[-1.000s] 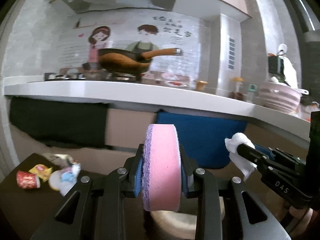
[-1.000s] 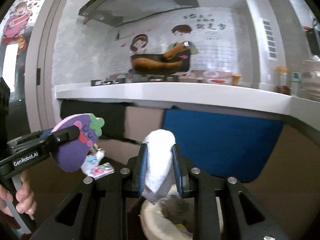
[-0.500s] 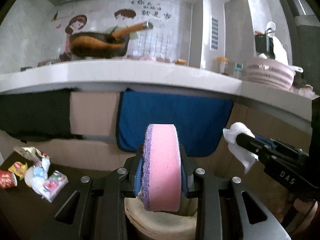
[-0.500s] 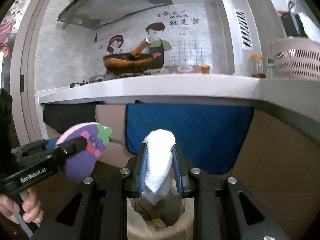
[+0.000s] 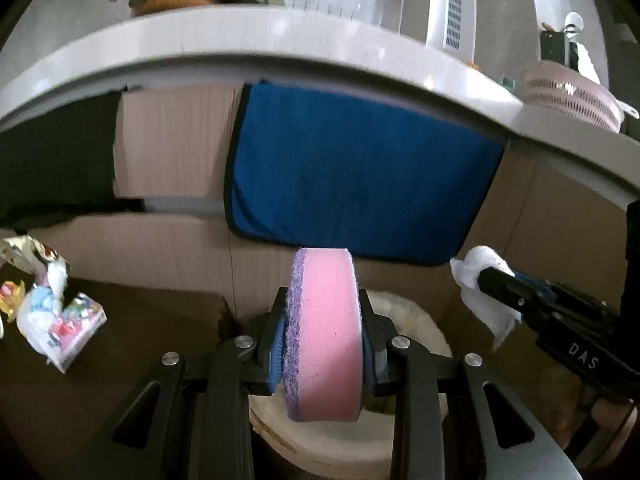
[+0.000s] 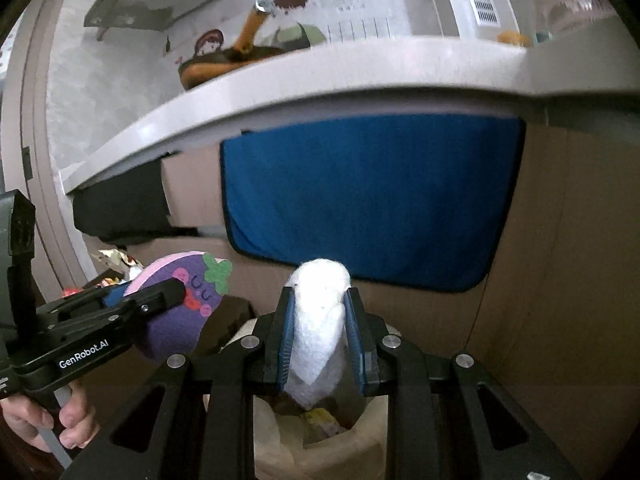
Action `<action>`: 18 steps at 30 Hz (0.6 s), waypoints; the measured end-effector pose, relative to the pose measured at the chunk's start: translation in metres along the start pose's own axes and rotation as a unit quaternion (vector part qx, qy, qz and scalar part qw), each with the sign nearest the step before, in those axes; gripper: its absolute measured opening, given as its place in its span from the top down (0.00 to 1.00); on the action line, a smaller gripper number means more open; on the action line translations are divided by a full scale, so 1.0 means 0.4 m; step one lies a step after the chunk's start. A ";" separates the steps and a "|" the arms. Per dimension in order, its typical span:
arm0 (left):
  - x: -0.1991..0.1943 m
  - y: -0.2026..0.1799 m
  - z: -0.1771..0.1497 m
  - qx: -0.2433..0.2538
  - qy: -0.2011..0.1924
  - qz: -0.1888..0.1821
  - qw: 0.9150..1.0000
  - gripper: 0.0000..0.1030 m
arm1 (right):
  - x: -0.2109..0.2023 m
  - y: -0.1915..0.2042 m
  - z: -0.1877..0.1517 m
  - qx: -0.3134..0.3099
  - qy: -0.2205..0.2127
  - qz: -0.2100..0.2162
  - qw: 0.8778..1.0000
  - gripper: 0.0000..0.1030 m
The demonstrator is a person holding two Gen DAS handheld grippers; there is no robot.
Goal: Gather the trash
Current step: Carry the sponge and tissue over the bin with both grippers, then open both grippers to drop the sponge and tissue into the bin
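I've brought both tools lower, so the bin [image 6: 320, 452] now sits right beneath. My left hand-held gripper [image 5: 324, 344] clamps the pink sponge [image 5: 326, 332] — soft, light, squeezed across its flat faces; my right hand-held gripper [image 6: 320, 336] pinches a limp, crushable tissue wad [image 6: 318, 320] over the opening.

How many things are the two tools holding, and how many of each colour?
Pink and purple: 1, the sponge in the left tool
White: 1, the crumpled tissue in the right tool
Total: 2, both held above the bin
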State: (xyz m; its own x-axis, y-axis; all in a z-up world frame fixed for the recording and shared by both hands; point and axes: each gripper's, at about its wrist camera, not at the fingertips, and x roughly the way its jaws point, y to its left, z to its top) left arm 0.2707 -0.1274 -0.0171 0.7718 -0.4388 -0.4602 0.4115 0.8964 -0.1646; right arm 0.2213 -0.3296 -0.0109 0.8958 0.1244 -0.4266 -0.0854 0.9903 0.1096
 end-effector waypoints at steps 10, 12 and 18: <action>0.098 0.036 -0.042 -0.010 0.049 -0.011 0.999 0.70 | 0.104 -0.022 -0.050 0.021 0.050 -0.006 0.998 0.78; 0.106 0.042 -0.046 -0.013 0.053 -0.013 0.998 0.70 | 0.122 -0.021 -0.055 0.021 0.058 -0.006 0.998 0.78; 0.134 0.054 -0.048 -0.024 0.066 -0.021 0.997 0.70 | 0.162 -0.027 -0.062 0.024 0.070 -0.006 0.997 0.78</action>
State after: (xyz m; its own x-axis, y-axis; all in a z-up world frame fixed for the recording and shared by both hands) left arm 0.3117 -0.1305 -0.0620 0.6827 -0.4673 -0.5617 0.4158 0.8806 -0.2273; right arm 0.2695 -0.3306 -0.0622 0.8264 0.1230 -0.5496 -0.0512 0.9882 0.1442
